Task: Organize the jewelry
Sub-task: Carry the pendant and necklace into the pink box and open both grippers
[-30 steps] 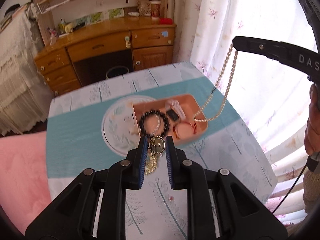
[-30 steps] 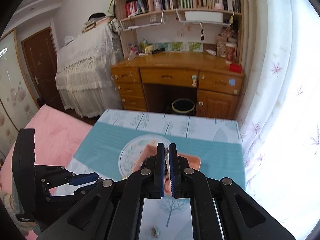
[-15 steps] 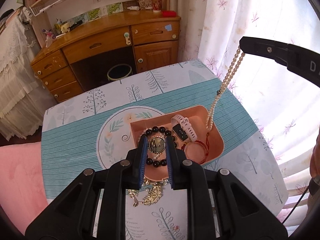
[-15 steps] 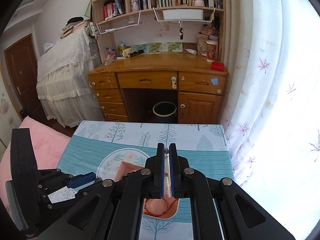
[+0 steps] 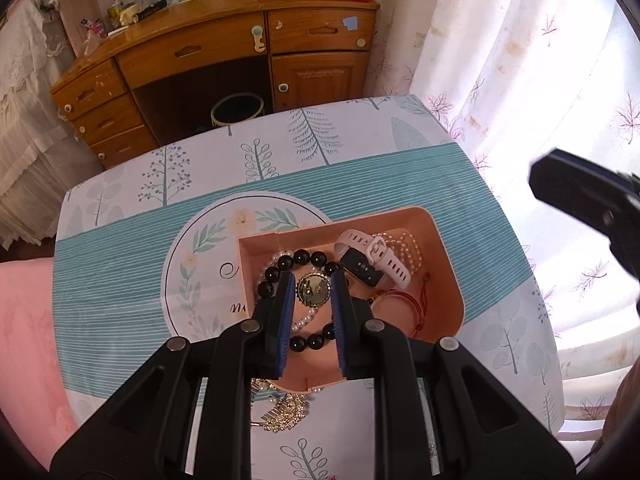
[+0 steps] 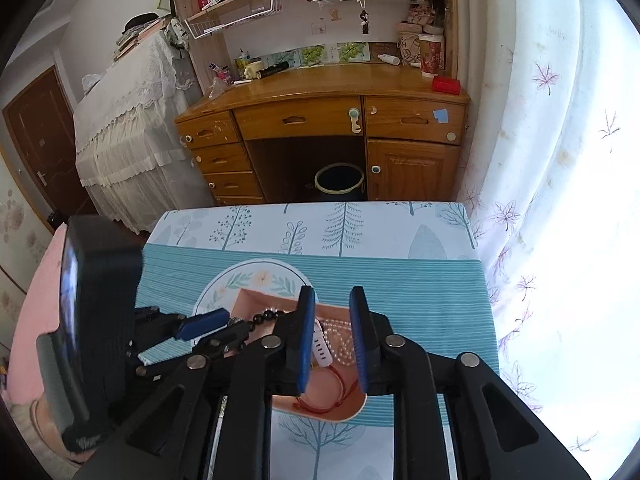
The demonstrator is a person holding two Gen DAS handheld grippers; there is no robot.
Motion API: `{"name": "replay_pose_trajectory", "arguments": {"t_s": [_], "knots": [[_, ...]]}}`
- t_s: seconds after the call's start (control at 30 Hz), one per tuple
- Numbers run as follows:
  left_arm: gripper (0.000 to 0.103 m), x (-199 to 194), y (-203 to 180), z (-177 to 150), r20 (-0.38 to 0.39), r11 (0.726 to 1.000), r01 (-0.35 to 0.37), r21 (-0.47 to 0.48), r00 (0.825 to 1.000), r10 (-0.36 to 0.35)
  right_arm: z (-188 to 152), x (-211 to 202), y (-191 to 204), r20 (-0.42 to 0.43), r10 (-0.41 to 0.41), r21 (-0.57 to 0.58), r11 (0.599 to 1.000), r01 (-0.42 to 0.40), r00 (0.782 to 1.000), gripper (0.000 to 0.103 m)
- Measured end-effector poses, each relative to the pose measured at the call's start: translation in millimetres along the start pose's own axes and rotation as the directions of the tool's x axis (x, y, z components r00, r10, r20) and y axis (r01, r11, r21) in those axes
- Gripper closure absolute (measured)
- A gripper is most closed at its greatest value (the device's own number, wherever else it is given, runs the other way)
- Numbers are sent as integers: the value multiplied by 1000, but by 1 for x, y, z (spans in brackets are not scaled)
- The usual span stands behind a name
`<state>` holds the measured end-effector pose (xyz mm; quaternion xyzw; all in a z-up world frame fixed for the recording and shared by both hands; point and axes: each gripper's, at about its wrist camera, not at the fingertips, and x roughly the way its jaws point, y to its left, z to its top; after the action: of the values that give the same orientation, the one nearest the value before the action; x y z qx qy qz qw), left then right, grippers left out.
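A peach tray (image 5: 448, 256) sits on the patterned tablecloth. It holds a black bead bracelet (image 5: 308, 258), a white smartwatch (image 5: 372, 260), a pearl necklace (image 5: 404, 244) and a red cord bracelet (image 5: 400, 300). My left gripper (image 5: 312, 292) is over the tray's near side, shut on a gold round pendant (image 5: 313, 289). My right gripper (image 6: 332, 340) is open and empty above the tray (image 6: 340, 412); the pearl necklace (image 6: 340, 340) lies between its fingers. A gold hair comb (image 5: 284, 416) lies on the cloth in front of the tray.
The tablecloth (image 5: 132, 264) covers a small table with its far edge near a wooden desk (image 6: 320, 120) and a bin (image 6: 340, 180). A white curtain (image 6: 560, 160) hangs to the right. A pink cover (image 5: 24, 340) lies to the left.
My right gripper opened and the pearl necklace dropped into the tray. My left gripper moved forward over the tray with the pendant still in it.
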<state>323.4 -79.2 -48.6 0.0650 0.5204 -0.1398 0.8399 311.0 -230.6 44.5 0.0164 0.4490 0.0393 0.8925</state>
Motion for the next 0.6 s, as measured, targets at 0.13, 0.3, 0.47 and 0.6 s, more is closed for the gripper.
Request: {"name": "replay_pose_trajectory", "arguments": {"t_s": [0.13, 0.3, 0.47, 0.6], "knots": [[87, 5, 5, -4, -27, 1000, -19, -1, 999, 18, -19, 1, 1, -9, 7, -15, 1000, -7, 1000, 84], [87, 1, 12, -13, -45, 1000, -26, -16, 999, 25, -45, -4, 5, -23, 20, -24, 999, -21, 1000, 84], [87, -13, 19, -25, -39, 999, -31, -23, 999, 30, -68, -9, 7, -30, 34, -22, 999, -35, 999, 84], [86, -29, 23, -36, -27, 999, -37, -24, 999, 36, -86, -19, 9, -44, 53, -24, 998, -54, 998, 84]]}}
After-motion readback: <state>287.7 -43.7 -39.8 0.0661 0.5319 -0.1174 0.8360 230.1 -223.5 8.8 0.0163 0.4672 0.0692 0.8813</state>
